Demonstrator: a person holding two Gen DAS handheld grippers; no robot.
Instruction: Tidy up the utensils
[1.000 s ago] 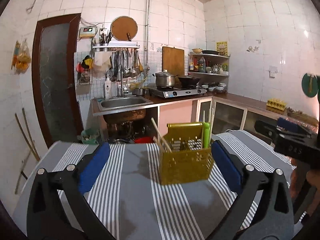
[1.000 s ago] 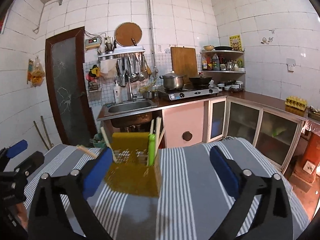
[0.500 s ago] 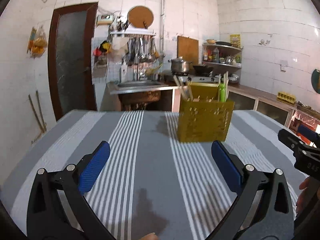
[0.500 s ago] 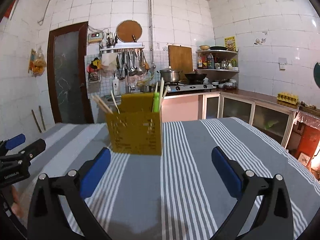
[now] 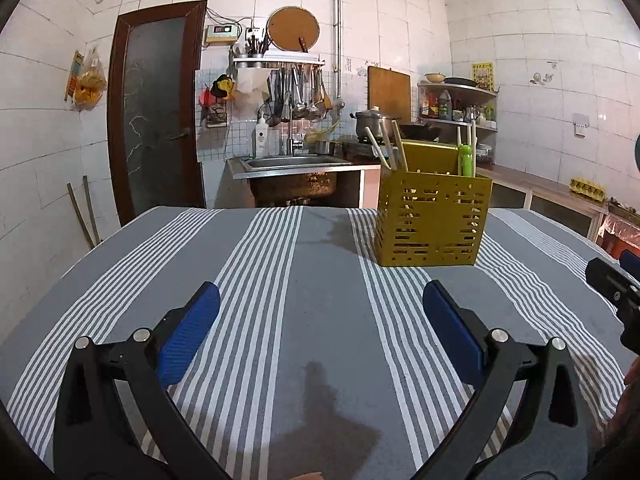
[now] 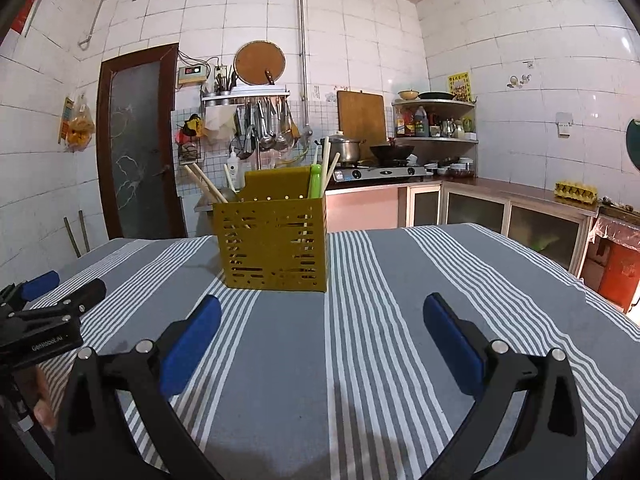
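A yellow perforated utensil holder stands upright on the striped tablecloth; it also shows in the right wrist view. Wooden chopsticks and a green-handled utensil stick up out of it. My left gripper is open and empty, low over the cloth, well in front of the holder. My right gripper is open and empty, also in front of the holder. Each gripper shows at the edge of the other's view: the right one and the left one.
The table's edges fall off left and right. Behind it are a sink, a stove with pots, low cabinets, a dark door and a rack of hanging ladles.
Both grippers have pulled back from the holder and dropped lower towards the cloth. The holder now sits farther away in both views. Both stay open and empty.
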